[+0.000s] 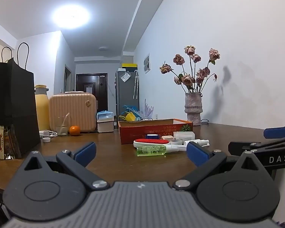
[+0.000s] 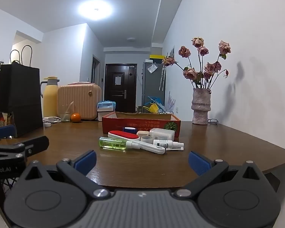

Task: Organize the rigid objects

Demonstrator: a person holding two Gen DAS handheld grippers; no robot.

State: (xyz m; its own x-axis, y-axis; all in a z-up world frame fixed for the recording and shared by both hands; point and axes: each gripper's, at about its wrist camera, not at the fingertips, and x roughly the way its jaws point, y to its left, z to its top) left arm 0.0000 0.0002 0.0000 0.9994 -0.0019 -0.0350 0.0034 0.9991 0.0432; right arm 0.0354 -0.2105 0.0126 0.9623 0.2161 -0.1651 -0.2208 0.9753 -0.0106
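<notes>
box (image 2: 140,126) interior hidden; blue-capped item (image 2: 129,129) mostly occluded.

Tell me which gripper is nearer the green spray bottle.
Neither clearly: the views don't settle it. The left gripper faces the green spray bottle head-on, short of it; the right gripper is also short, with the bottle ahead toward its left. Both open.

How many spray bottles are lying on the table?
2, maybe more hidden: clear green spray bottle at the pile's front left; small white labelled spray bottle at its front right.

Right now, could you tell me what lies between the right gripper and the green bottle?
Only bare table: in the right wrist view, nothing sits between the open right gripper and the green bottle.
</notes>
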